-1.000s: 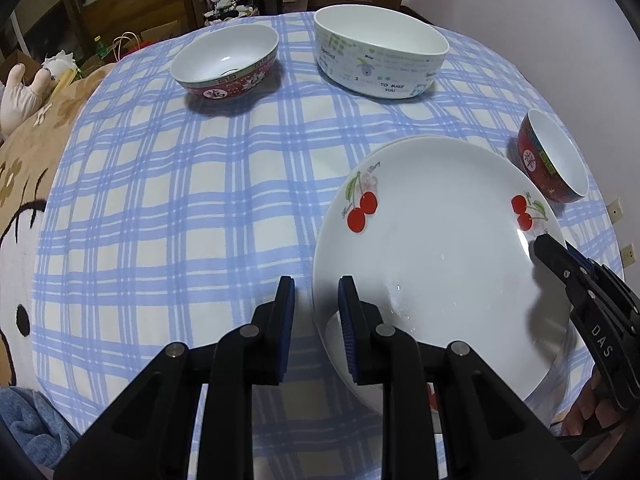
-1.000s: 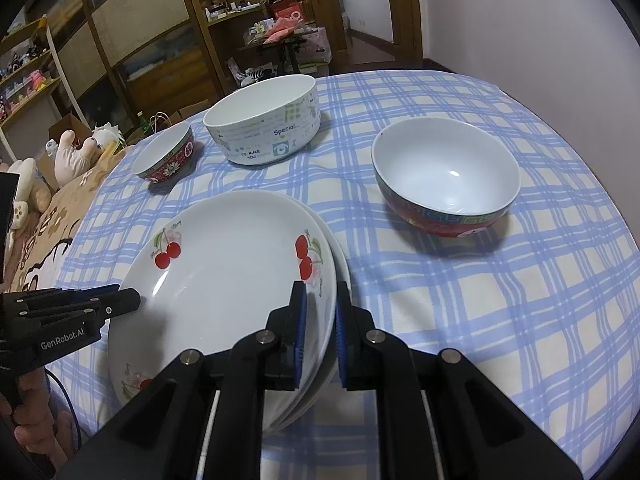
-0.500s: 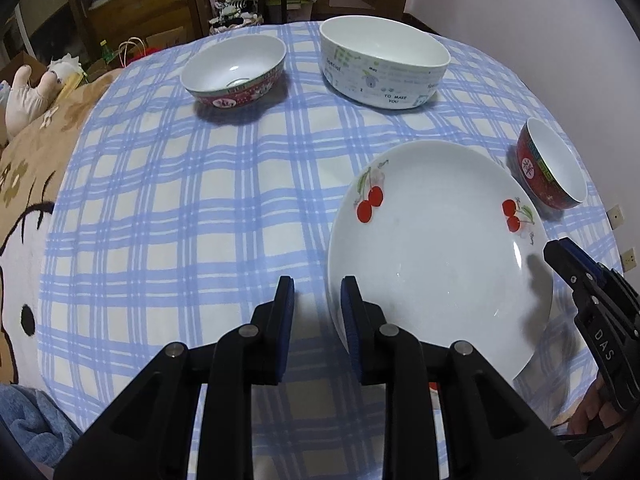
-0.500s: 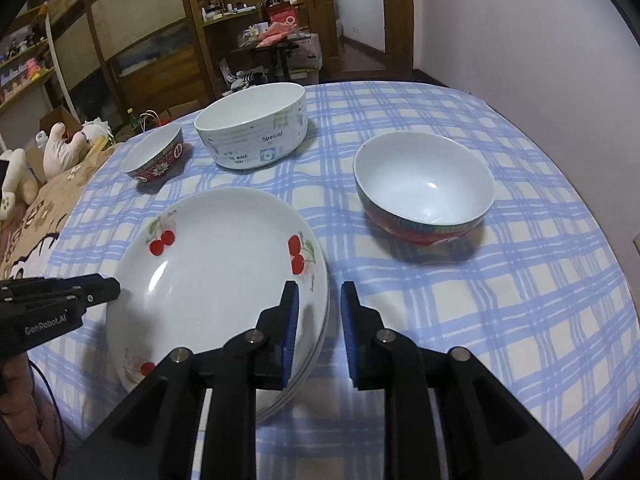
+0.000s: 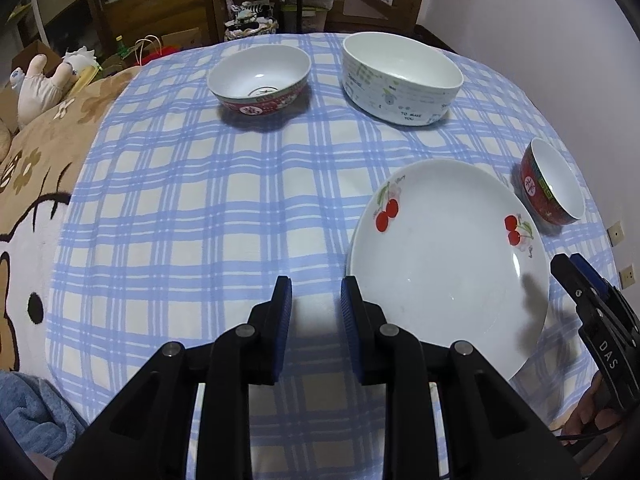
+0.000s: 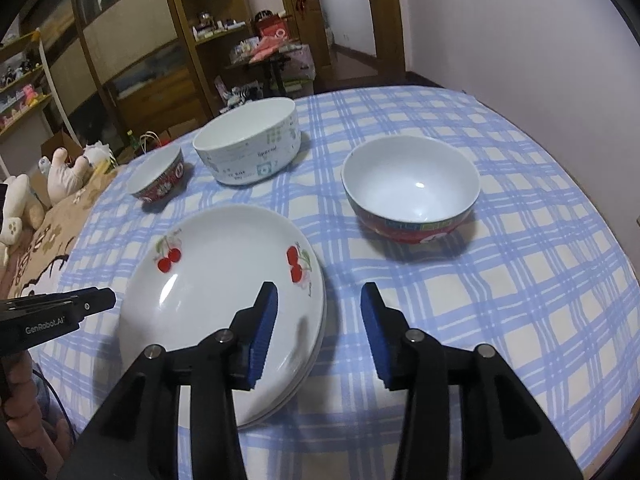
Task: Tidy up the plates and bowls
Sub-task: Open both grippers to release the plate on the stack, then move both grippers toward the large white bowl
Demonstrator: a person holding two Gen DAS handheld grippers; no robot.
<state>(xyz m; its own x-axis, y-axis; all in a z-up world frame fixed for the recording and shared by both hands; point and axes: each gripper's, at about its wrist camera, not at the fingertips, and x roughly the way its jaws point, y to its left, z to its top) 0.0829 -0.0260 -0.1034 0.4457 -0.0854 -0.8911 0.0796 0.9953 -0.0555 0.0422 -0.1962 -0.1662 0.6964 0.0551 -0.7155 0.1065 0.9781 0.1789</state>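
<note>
The stacked cherry plates (image 6: 224,304) lie flat on the table (image 6: 520,320) near its front edge, touched by neither gripper. The right gripper (image 6: 318,332) has just been spreading its fingers, nothing between them; its left finger hangs over the stack's right rim. The left gripper (image 5: 316,320), fingers slightly apart and empty, hovers just beside the stack's left rim, over bare cloth.

left tool (image 5: 316,304): jaws apart, nothing between, just beside cherry plate (image 5: 448,264)
right tool (image 5: 576,276): at plate's right rim
bowls: red bowl (image 5: 260,78), white bowl (image 5: 400,76), small red bowl (image 5: 554,180)
</note>
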